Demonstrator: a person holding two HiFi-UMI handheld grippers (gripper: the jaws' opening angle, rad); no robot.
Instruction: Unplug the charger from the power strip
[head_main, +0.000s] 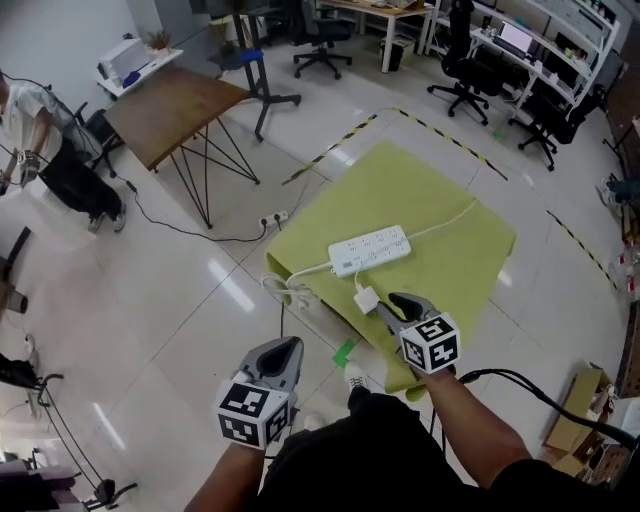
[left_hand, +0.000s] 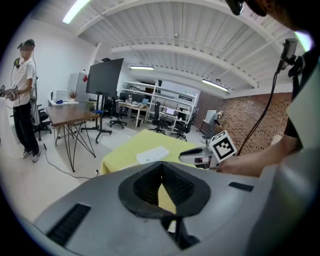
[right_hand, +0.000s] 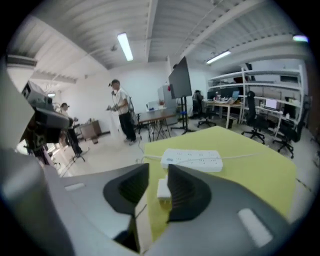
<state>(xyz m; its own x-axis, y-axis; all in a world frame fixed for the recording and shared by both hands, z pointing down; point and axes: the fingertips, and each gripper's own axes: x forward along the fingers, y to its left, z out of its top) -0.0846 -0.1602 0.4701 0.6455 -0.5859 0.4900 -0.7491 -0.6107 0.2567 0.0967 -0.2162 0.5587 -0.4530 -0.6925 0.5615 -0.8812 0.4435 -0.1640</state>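
Just ahead of the right tool (head_main: 392, 302): charger (head_main: 366, 299), lying on the yellow desk (head_main: 440, 200), already out of the power strip (head_main: 370, 250) beyond. Jaws closing, clamping nothing. Left tool (head_main: 285, 348) pinched together, idle. Looks finished.

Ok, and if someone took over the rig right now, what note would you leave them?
Left gripper: fingers together, empty, held over the floor short of the table.
Right gripper: fingers closing, pinching nothing. The small white charger shows in their gap and appears to lie on the yellow-green cloth.
White power strip: on the cloth beyond the charger, apart from it.
Done: charger is out of the strip.
Left: apparently nothing.
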